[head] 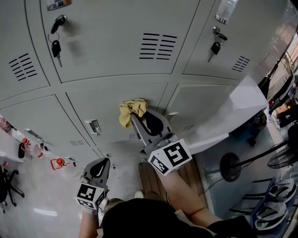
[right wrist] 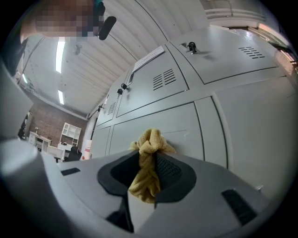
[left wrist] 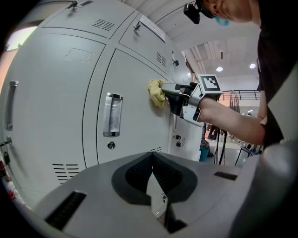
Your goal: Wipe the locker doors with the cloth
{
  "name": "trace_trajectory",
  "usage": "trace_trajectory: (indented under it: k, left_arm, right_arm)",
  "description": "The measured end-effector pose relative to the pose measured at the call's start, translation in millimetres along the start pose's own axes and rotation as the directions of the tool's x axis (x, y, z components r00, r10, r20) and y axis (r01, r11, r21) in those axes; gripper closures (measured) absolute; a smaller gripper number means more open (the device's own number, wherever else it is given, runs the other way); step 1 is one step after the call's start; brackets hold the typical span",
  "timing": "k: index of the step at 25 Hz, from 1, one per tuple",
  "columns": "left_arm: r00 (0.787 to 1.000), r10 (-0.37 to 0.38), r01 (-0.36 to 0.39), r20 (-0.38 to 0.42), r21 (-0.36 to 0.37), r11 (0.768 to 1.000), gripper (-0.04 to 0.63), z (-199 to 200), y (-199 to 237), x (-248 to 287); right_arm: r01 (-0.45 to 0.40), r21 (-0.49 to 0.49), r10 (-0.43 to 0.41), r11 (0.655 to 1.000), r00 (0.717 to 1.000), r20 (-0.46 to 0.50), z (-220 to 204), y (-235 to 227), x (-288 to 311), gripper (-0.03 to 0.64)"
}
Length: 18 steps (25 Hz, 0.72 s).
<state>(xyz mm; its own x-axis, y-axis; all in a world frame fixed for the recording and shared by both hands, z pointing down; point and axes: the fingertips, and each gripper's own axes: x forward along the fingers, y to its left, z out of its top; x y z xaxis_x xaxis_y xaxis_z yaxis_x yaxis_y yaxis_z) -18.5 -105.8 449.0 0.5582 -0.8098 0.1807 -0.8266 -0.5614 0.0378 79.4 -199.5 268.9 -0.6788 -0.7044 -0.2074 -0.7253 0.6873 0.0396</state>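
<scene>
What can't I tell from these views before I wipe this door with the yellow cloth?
1. Locker door surface behind the cloth: head view, covered by the bunched cloth and the right gripper.
2. Label plate on the upper left locker: head view, cut off by the top edge, print too small to read.
3. Red items at lower left: head view, too small to identify.

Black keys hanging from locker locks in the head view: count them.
2. The left key hangs on the top middle door, the right key on the top right door; others may be hidden.
</scene>
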Motion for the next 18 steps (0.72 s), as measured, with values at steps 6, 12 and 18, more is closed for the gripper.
trace_trajectory:
  k: [6, 12, 18]
  left_arm:
    - [1.000, -0.009, 0.009, 0.009, 0.010, 1.000, 0.586, 0, -18, 16]
    - [1.000, -0.008, 0.008, 0.013, 0.016, 1.000, 0.586, 0, -30, 26]
    - [1.000, -0.003, 0.003, -0.002, 0.001, 1.000, 0.586, 0, -34, 29]
  right_arm:
    - [0.020, 0.021, -0.020, 1.000, 1.000, 0.004, 0, -24, -17, 0.503]
    - [0.021, 0.028, -0.021, 0.999, 1.000, 0.003, -1, -36, -26, 0.503]
    - [0.022, 0.054, -0.023, 0.998, 1.000, 0.013, -3, -40, -29, 0.504]
